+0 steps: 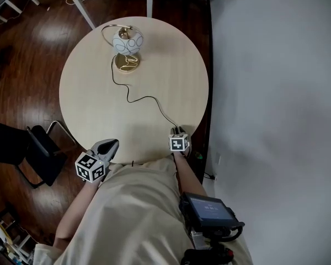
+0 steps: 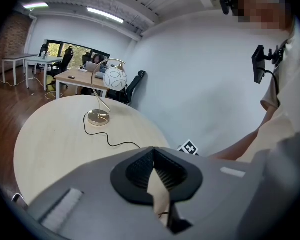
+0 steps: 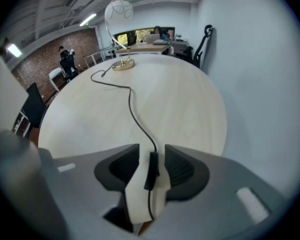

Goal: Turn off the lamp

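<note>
At the near left edge of the round table (image 1: 88, 104), the left gripper (image 1: 111, 144) is held with its jaws pressed together and nothing between them. The lamp (image 1: 127, 42) is stood on the far part of the table, left of centre, its white shade hung from a curved gold arm. From its base a black cord (image 1: 146, 97) is trailed to the near right edge, where the right gripper (image 1: 179, 130) is held with jaws spread. The cord's inline switch (image 3: 152, 170) is seen between them, unpinched.

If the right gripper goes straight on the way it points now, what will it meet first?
Most likely the switch on the cord, lying between the open jaws of the right gripper, then the table just under it.
</note>
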